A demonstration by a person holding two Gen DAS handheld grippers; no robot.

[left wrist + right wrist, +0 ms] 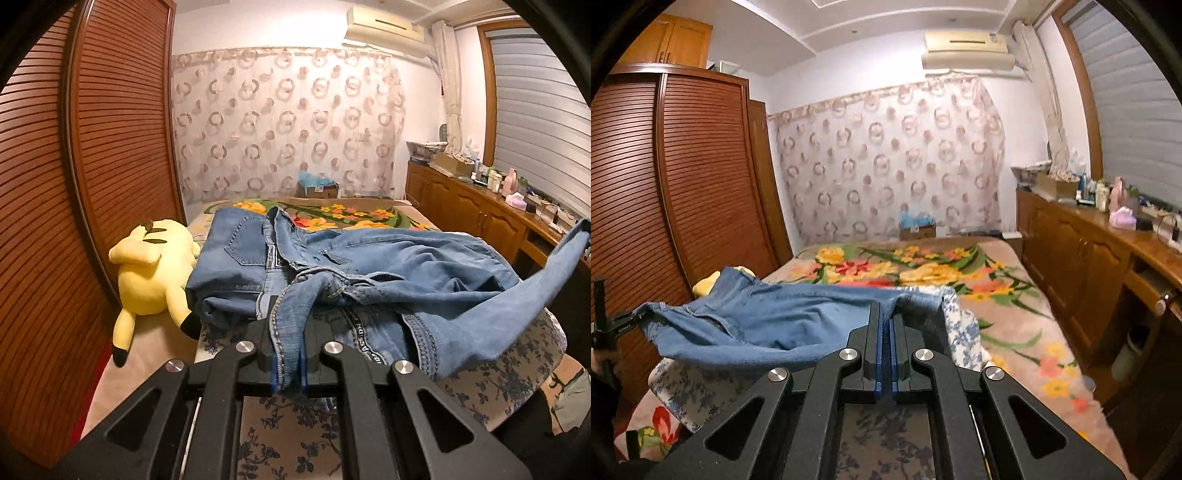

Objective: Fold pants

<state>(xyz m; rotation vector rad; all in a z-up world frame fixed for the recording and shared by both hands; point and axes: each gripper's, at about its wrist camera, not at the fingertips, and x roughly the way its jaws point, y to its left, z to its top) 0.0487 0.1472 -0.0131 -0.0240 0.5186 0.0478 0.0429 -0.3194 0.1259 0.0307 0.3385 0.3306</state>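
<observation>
The blue denim pants (388, 269) lie crumpled across the bed, waistband and back pocket to the left. My left gripper (288, 354) is shut on a stitched hem of the pants, the cloth bunched between its blue pads. A leg end stretches up to the far right of the left wrist view. In the right wrist view the pants (768, 321) hang stretched between both grippers. My right gripper (885, 332) is shut on a thin edge of the denim. The left gripper (613, 325) shows at the far left edge, holding the other end.
A yellow plush toy (155, 269) lies on the bed left of the pants. A floral blanket (923, 273) covers the bed, with a blue-patterned cloth (288, 424) under the grippers. A slatted wooden wardrobe (683, 184) stands left; a cluttered wooden cabinet (1089, 243) stands right.
</observation>
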